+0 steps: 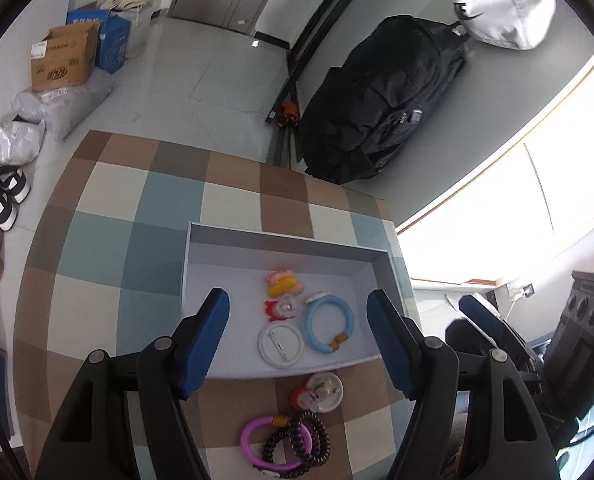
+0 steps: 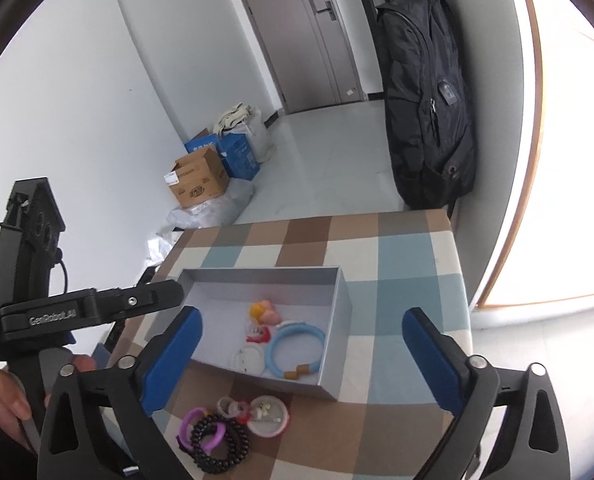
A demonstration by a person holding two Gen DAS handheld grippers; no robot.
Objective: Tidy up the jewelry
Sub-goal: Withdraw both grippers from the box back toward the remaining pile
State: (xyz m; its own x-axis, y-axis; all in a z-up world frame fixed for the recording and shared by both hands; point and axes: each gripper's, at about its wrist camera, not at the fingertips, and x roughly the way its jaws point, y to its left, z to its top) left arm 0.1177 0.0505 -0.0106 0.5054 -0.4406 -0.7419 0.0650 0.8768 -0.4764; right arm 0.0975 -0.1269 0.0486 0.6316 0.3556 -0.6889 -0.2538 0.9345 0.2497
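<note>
A shallow grey box (image 1: 285,246) (image 2: 339,320) sits on a checked table. In it lie a blue ring bracelet (image 1: 328,322) (image 2: 295,350), a white round brooch (image 1: 279,345) (image 2: 249,360), a red charm (image 1: 279,309) and a yellow-pink charm (image 1: 283,282) (image 2: 264,311). In front of the box lie a pink ring bracelet (image 1: 257,446) (image 2: 201,428), a dark bead bracelet (image 1: 301,444) (image 2: 219,446) and a white-pink round piece (image 1: 321,392) (image 2: 267,416). My left gripper (image 1: 299,344) is open and empty over the box front. My right gripper (image 2: 301,360) is open and empty above the box.
A checked cloth covers the table (image 1: 109,240) (image 2: 409,248). A black backpack (image 1: 381,96) (image 2: 425,92) hangs at the wall beyond. Cardboard boxes (image 1: 63,58) (image 2: 197,178), bags and shoes (image 1: 3,200) lie on the floor. The left gripper's body (image 2: 77,308) shows at left.
</note>
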